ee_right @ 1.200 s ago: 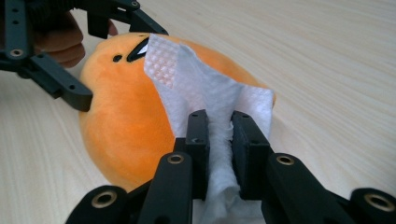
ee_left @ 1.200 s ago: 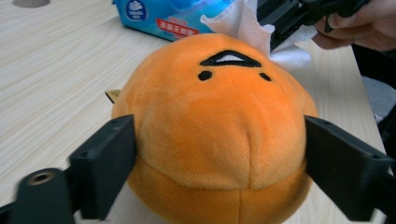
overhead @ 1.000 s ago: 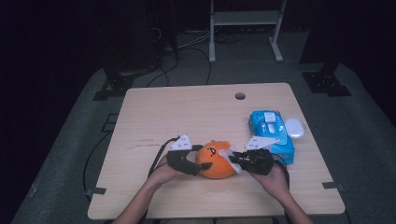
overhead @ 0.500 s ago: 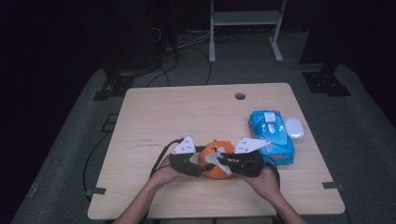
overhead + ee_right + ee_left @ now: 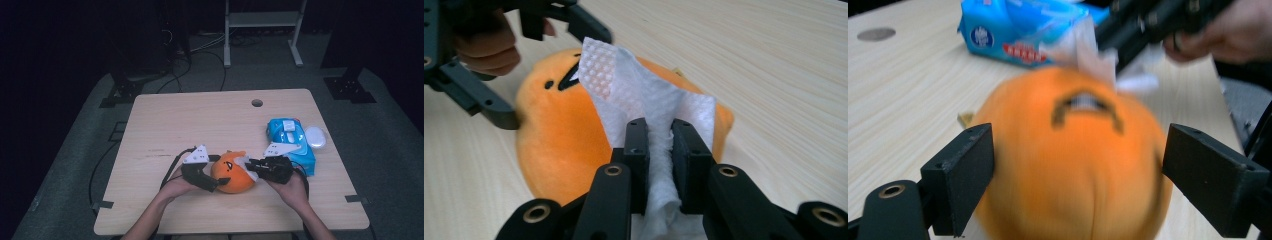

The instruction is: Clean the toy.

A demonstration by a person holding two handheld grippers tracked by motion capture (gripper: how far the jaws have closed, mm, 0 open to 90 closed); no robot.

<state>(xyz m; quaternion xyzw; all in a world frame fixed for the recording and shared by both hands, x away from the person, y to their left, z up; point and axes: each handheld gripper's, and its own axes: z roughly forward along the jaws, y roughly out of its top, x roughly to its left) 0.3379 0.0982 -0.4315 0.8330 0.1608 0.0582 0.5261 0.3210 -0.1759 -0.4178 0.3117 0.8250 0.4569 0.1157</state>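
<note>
The orange toy (image 5: 231, 172) sits low in the middle of the high view, on the table (image 5: 200, 120), between the two grippers. The right gripper (image 5: 659, 131) has its jaws squeezed together on a white wipe (image 5: 634, 95), and the wipe lies against the top of the toy. In the high view this gripper (image 5: 250, 165) comes in from the right of the toy.

The left gripper (image 5: 1078, 165) has its jaws apart, one on each side of the toy. They have just been opening, and the toy is between them. The pads look very close to the toy, but they do not seem to press it now. In the high view this gripper (image 5: 212, 182) is at the toy's lower left.

What could go wrong? The toy is round and soft. If the wipe rubs hard while nothing holds the toy, the toy may roll or slide away to the left. The wipe is thin too, so it may slip out of the jaws or bunch up. The blue pack (image 5: 290, 142) lies just behind the right hand (image 5: 292, 190), so a big pull back may bump it.
</note>
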